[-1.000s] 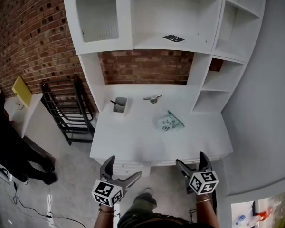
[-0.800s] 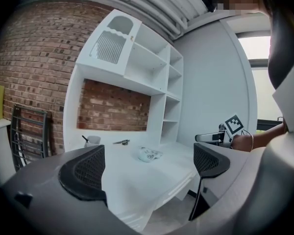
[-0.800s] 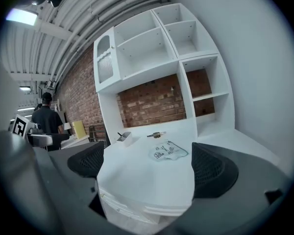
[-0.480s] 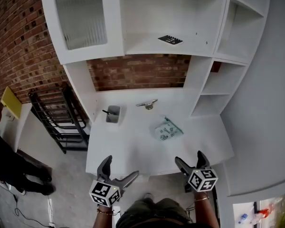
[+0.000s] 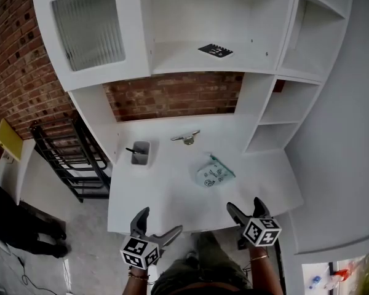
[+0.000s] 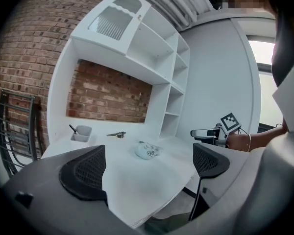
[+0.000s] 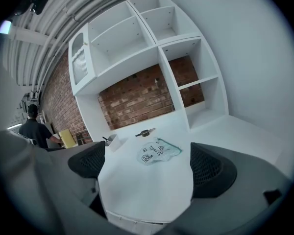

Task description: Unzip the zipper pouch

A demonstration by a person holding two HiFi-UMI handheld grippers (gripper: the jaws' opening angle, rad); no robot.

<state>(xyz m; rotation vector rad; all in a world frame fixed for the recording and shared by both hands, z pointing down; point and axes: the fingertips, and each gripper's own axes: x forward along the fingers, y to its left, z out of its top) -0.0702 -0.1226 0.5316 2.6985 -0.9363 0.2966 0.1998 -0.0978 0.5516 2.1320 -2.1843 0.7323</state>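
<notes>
Jaws agape, left gripper (image 5: 161, 221) and right gripper (image 5: 244, 204) hover before zipper pouch (image 5: 213, 174).

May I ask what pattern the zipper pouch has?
White pouch, dark doodles, teal edge; right gripper view.

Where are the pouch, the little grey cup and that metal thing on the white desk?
zipper pouch (image 5: 213, 174): head view, middle of its printed face.
grey cup (image 5: 141, 159): head view, on its near wall.
metal thing (image 5: 187, 139): head view, on its thicker middle part.
</notes>
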